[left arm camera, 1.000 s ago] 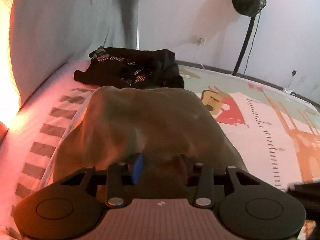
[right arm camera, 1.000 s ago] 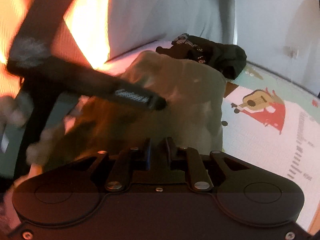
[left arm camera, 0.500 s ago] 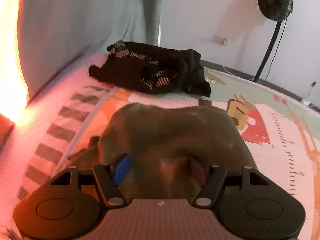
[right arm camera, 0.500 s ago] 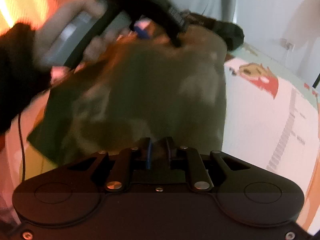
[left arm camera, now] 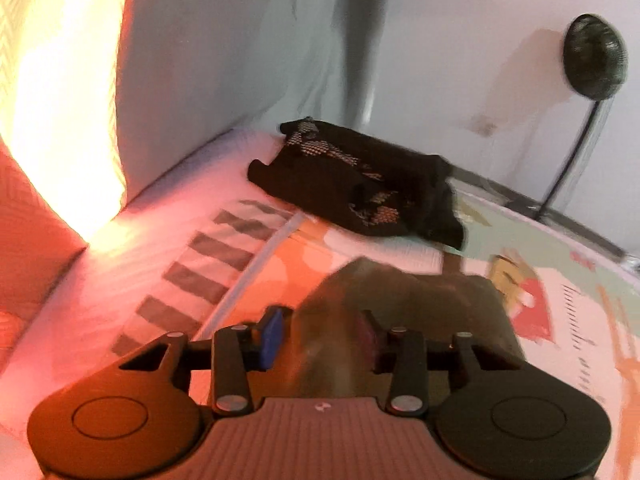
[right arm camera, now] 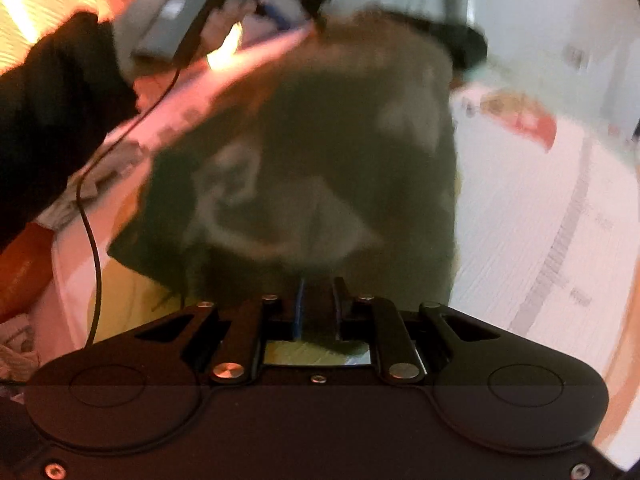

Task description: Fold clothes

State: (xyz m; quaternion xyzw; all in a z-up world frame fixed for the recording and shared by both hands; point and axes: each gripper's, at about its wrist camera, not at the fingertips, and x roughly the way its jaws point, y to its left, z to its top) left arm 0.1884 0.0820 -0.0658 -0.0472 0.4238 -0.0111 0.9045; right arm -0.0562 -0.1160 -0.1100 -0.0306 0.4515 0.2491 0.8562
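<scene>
keep the right tool [right arm camera: 318, 300] clamped on the olive garment [right arm camera: 320, 152] while the closing left tool [left arm camera: 320, 336], cloth between its jaws, draws its edge taut over the play mat [left arm camera: 560, 340]

Right tongs [right arm camera: 318, 300] clamped on olive garment [right arm camera: 320, 152]; left tongs [right arm camera: 288, 4] closing at far edge.

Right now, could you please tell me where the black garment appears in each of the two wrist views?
Left wrist: the black garment lies in the middle of the picture, beyond the olive garment, near the curtain.
Right wrist: only a dark strip shows at the top, behind the olive garment.
Shared landmark: the red guitar print on the mat.
</scene>
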